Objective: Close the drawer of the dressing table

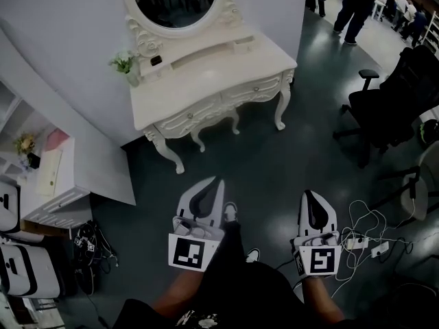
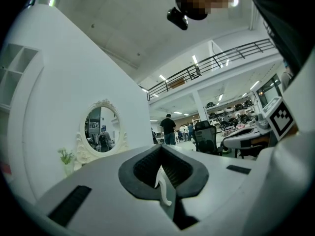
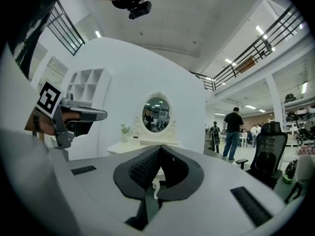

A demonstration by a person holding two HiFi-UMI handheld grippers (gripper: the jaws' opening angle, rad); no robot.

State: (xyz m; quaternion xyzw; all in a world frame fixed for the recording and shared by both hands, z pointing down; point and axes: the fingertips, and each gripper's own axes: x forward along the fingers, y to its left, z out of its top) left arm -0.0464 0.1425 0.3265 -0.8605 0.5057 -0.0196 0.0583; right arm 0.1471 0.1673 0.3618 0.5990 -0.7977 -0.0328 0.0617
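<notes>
A white carved counter on curved legs (image 1: 206,81), the dressing table, stands against the pale wall at the far side of the dark floor (image 1: 274,163). Along the counter's front edge the drawer fronts (image 1: 188,120) look flush with the frame, with none seen standing out. An oval mirror in an ornate white frame (image 1: 175,2) rises from the counter's back edge. A small green plant in a pale pot (image 1: 125,64) sits at its back left corner.

The left claw (image 1: 217,184) and the right claw (image 1: 309,195) hover side by side over the floor, well apart from the counter and pointing towards it. Each claw has its jaws pressed together at the tips with nothing between them.

A black office chair (image 1: 394,108) stands to the right. White cables with a power strip (image 1: 360,242) lie on the floor beside the right claw. A white shelf unit (image 1: 55,177) stands off the counter's left end.
</notes>
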